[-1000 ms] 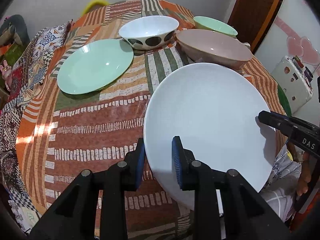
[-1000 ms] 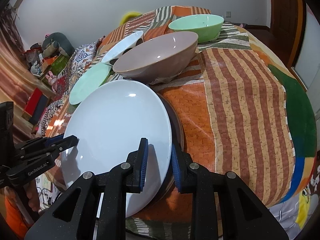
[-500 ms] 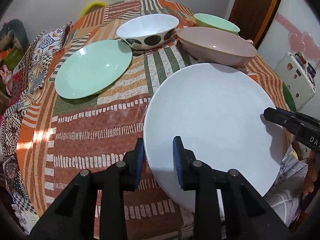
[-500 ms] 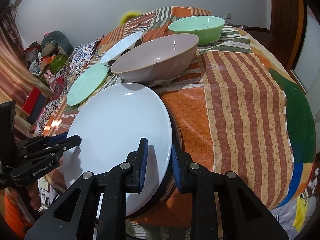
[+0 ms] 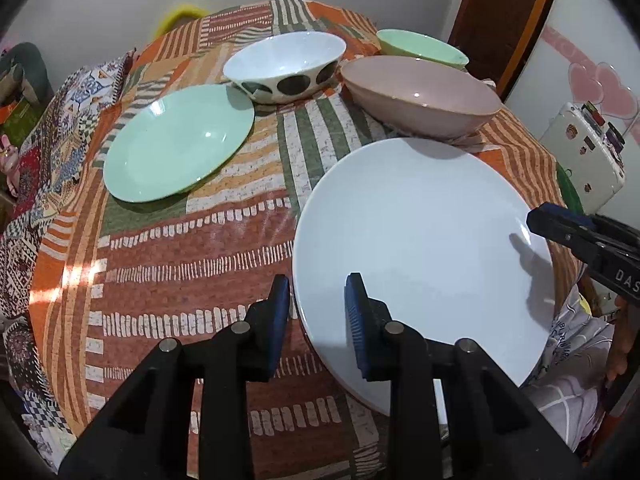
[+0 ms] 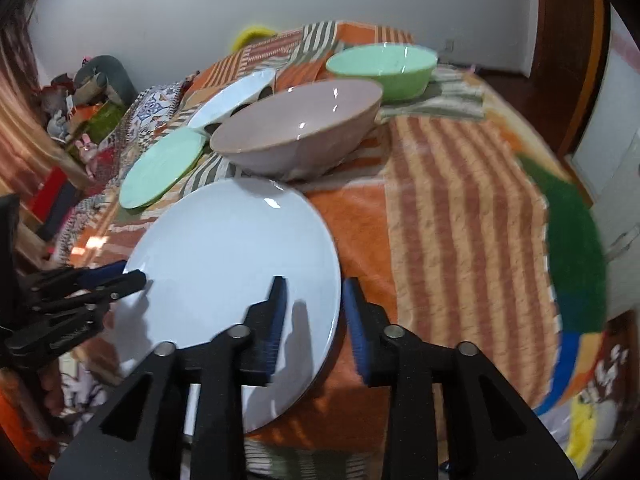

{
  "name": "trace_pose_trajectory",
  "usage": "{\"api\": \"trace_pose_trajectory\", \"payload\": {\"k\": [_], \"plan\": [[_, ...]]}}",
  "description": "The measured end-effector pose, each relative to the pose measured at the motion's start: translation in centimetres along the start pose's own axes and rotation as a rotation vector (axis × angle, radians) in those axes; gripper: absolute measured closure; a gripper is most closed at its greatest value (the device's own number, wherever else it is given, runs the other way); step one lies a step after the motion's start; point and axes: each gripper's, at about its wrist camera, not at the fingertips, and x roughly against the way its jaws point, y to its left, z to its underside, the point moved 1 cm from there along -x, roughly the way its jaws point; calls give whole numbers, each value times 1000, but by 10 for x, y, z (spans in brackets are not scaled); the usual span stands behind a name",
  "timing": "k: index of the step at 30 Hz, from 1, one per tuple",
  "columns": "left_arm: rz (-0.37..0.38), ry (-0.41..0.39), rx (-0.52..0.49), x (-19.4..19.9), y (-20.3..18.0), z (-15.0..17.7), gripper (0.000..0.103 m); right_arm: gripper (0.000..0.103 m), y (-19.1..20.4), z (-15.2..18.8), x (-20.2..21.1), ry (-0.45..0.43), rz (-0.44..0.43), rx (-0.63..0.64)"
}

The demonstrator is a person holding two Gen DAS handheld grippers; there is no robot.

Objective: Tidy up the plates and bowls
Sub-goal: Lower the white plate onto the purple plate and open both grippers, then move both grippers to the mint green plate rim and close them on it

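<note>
A large white plate (image 5: 424, 240) (image 6: 224, 256) sits at the near edge of the table with the patterned cloth (image 5: 180, 260). My left gripper (image 5: 318, 304) (image 6: 132, 276) is shut on its left rim. My right gripper (image 6: 314, 304) (image 5: 538, 220) has its jaws opening. The plate's right rim lies between them and the pads stand off it. Behind the plate are a pale green plate (image 5: 180, 144), a white bowl with black dots (image 5: 284, 64), a pink-beige bowl (image 5: 420, 92) and a green bowl (image 5: 420, 46).
The cloth's striped right half (image 6: 460, 220) carries no dishes. A white case (image 5: 588, 152) and a brown door (image 5: 500, 12) stand beyond the table's right side. A person's patterned clothing (image 5: 568, 380) is close under the plate's near edge. Toys and boxes (image 6: 80, 120) lie far left.
The right jaws, clamped on the plate's rim before, have spread apart. The left gripper keeps its hold, and the plate has barely shifted.
</note>
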Motion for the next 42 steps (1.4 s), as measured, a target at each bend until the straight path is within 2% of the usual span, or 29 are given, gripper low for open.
{"api": "trace_pose_trajectory", "payload": {"k": [4, 12, 14, 17, 19, 21, 25, 33, 42], "plan": [[0, -12, 12, 6, 3, -1, 75, 69, 1, -1, 6, -16, 6, 14], [-34, -117, 10, 41, 12, -6, 71, 69, 13, -11, 15, -51, -21, 26], [-38, -145, 19, 50, 16, -8, 68, 67, 20, -16, 18, -63, -33, 39], [-64, -195, 35, 63, 25, -14, 57, 62, 31, -24, 21, -87, -59, 59], [-96, -238, 53, 72, 34, -18, 45, 59, 38, -30, 23, -102, -76, 68], [-119, -268, 74, 78, 45, -23, 40, 55, 47, -38, 23, -119, -82, 80], [-148, -310, 130, 87, 71, -31, 35, 54, 64, -52, 19, -139, -105, 105], [-176, -335, 213, 83, 124, -48, 34, 54, 96, -76, -9, -114, -159, 132], [-216, -291, 245, 52, 168, -64, 34, 54, 124, -101, -49, -52, -190, 154]]}}
